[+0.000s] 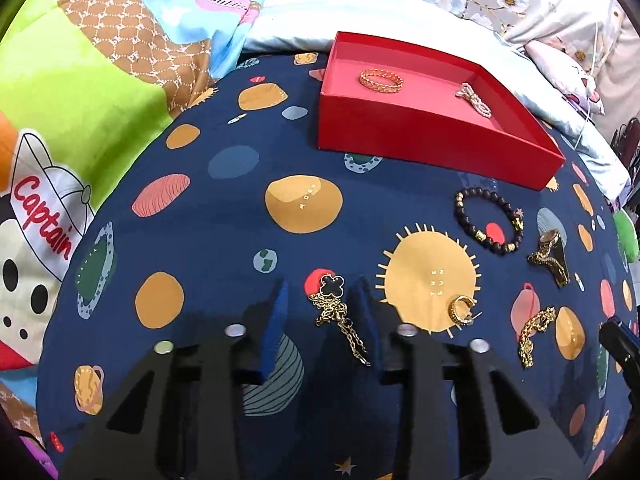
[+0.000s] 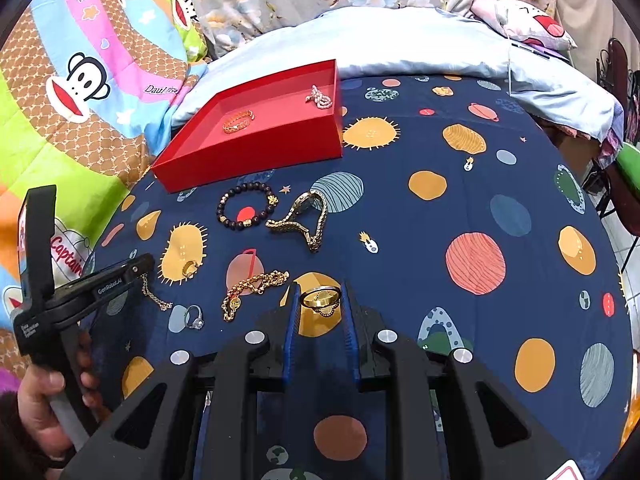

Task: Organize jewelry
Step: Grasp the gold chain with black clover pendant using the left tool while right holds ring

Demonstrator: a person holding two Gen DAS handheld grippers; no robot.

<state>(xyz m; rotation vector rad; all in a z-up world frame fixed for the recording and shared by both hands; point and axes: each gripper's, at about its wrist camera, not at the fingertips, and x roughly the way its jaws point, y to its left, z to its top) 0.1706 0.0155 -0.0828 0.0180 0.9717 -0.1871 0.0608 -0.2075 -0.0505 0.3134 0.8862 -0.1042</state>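
Both grippers same build: matte black plastic frames, ribbed triangular cutouts, round silver screw heads on the arms. Left gripper (image 1: 320, 312) and right gripper (image 2: 320, 306) each have blue inner pads (image 2: 291, 320) on the fingers. From the right wrist view, the left unit's black body carries white "GenRobot.AI" lettering plus a small white-text label. Left hand (image 2: 44, 404): bare skin, dark sleeve edge at the wrist.

Both views are bright and evenly lit, with strong colours. Only soft, faint shadows lie under the black tongs. Fisheye distortion bulges the navy planet-print bedsheet (image 1: 224, 240) and darkens the corners. The red cardboard tray (image 2: 256, 148) is sharp; edges blur slightly.
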